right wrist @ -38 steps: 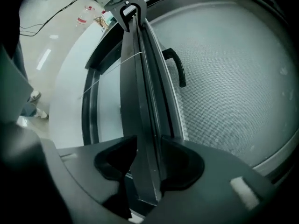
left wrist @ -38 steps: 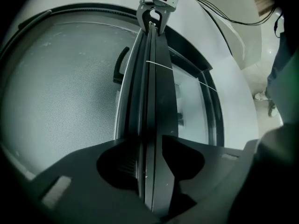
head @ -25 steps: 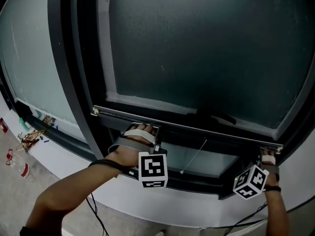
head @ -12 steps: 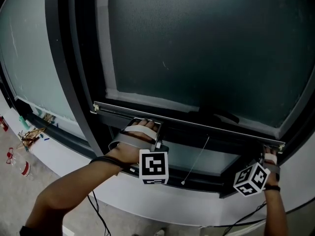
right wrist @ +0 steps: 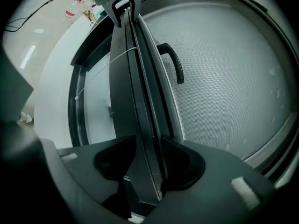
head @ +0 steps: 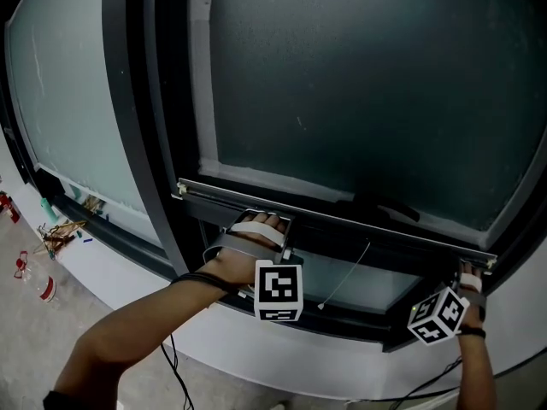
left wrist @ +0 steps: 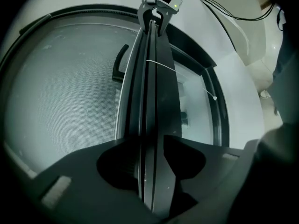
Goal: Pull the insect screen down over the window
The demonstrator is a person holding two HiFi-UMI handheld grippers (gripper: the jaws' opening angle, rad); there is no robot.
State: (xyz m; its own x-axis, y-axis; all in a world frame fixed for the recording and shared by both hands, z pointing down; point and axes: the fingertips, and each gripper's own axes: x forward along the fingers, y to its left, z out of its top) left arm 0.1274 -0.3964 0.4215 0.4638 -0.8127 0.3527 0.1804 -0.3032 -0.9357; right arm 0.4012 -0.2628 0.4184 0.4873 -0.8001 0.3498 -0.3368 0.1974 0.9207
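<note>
Insect screen (head: 359, 84): grey mesh, drawn down over most of the dark-framed window. Its bottom bar (head: 342, 220) slants across the head view, low in the opening but short of the lower frame (head: 342, 321), with a strip of bare glass (head: 389, 284) left uncovered beneath it. Pull cord (head: 342, 278): thin, white, hanging loose from the bar across that strip. Window handle (right wrist: 174, 64): dark, curved, showing against the mesh just above the bar. Left gripper (left wrist: 150, 146): set astride the bar toward its left end, the bar passing lengthwise between the jaws. The jaws have just been opening and stand apart on either side, so the hold reads as slackened, not pinched. Right gripper (right wrist: 148, 141): same arrangement at the bar's right end, jaws likewise just opened around the bar, no squeeze evident. Change noted: against the views of a second ago the bar sits at much the same height above the lower frame — the only alteration is at the jaws. Assessment: the pull looks mostly done but paused. With both holds loosened, the bar is cradled rather than clamped, and if the screen is sprung it could creep back up. Remaining, by this reading — tighten on the bar again and bring it down the last stretch to the lower frame.
</note>
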